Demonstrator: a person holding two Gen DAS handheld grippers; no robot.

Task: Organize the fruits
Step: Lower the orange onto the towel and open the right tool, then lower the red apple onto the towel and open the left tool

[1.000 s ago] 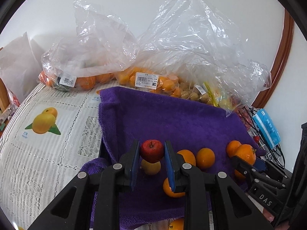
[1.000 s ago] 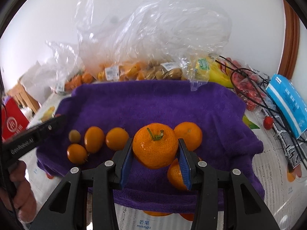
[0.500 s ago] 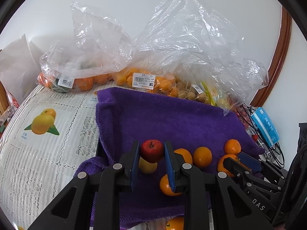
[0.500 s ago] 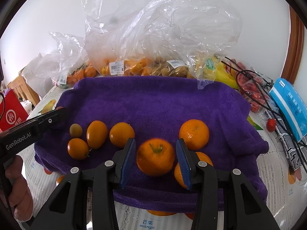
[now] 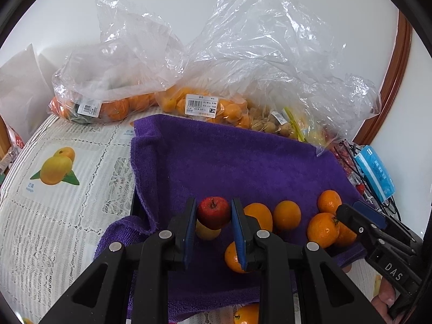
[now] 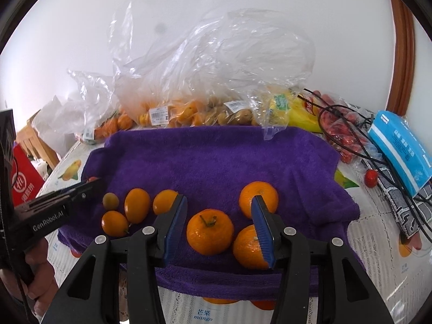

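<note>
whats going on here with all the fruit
A person with a handheld gripper in each hand is sorting fruit on a purple towel. The left gripper is clamped on a small red apple, held above the towel. The right gripper is open, its fingers either side of a stemmed orange resting on the towel beside two other oranges. Smaller orange fruits sit in a cluster to the left, with bagged fruit behind.

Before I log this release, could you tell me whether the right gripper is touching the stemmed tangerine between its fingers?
Apart. The right wrist view shows purple towel on both sides of the stemmed tangerine, between it and the open right gripper.
</note>
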